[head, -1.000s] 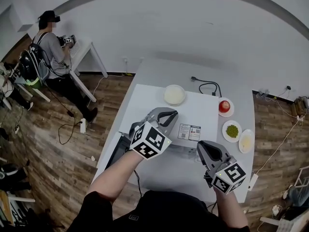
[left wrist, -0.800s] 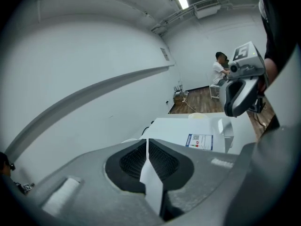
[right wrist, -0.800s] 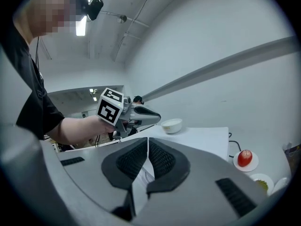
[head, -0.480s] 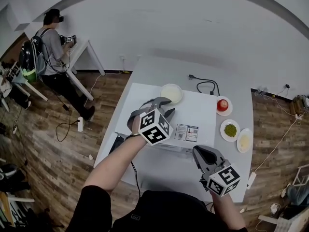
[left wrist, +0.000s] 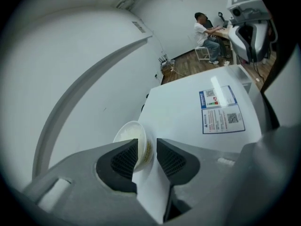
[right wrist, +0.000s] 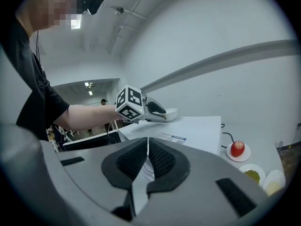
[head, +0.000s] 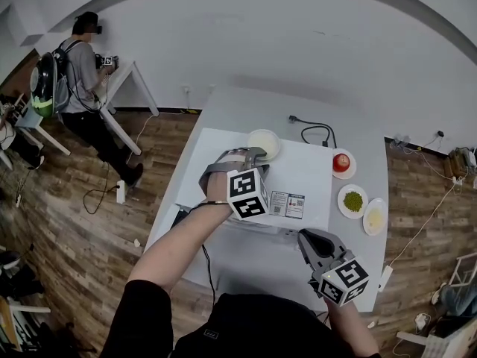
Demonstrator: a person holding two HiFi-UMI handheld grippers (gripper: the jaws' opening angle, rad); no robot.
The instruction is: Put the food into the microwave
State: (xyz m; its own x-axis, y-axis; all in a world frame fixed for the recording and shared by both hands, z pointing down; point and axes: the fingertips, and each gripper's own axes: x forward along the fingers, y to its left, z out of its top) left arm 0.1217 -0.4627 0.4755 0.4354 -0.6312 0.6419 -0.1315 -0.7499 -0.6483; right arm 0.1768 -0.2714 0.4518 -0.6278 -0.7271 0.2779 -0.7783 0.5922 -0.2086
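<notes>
Left tool [left wrist: 146,142] over the rear-left corner of the microwave [left wrist: 188,107] top, tipped downward, jaws partly apart and just now opening. Between the ribbed pads [left wrist: 123,160], the near rim of a white bowl [left wrist: 128,134] with pale food inside. Bowl wall close against the pad on the view's left, a clear gap on the side of the other pad. No clamping visible; contact between wall and pad not resolvable. Bowl upright on the microwave's white top, near its back edge, well apart from the printed label [left wrist: 221,108] toward the front of that top.

Right tool [right wrist: 147,144] in front of the microwave, near its right front corner, pointing roughly level toward it. Jaws together, pads meeting at the tips with only a thin slit behind. Nothing between them, nothing touched.

To the right of the microwave, on the grey counter [head: 246,103]: a small plate with a red apple [head: 341,162], level with the microwave's back edge. Nearer the front, a plate of green peas [head: 352,200]; just beside that, a plate of pale yellow food [head: 375,216]. Behind the microwave's right rear corner, a black cable [head: 319,130] looped on the counter. Far to the microwave's left, across the wooden floor, a person [head: 74,73] at a second counter.
</notes>
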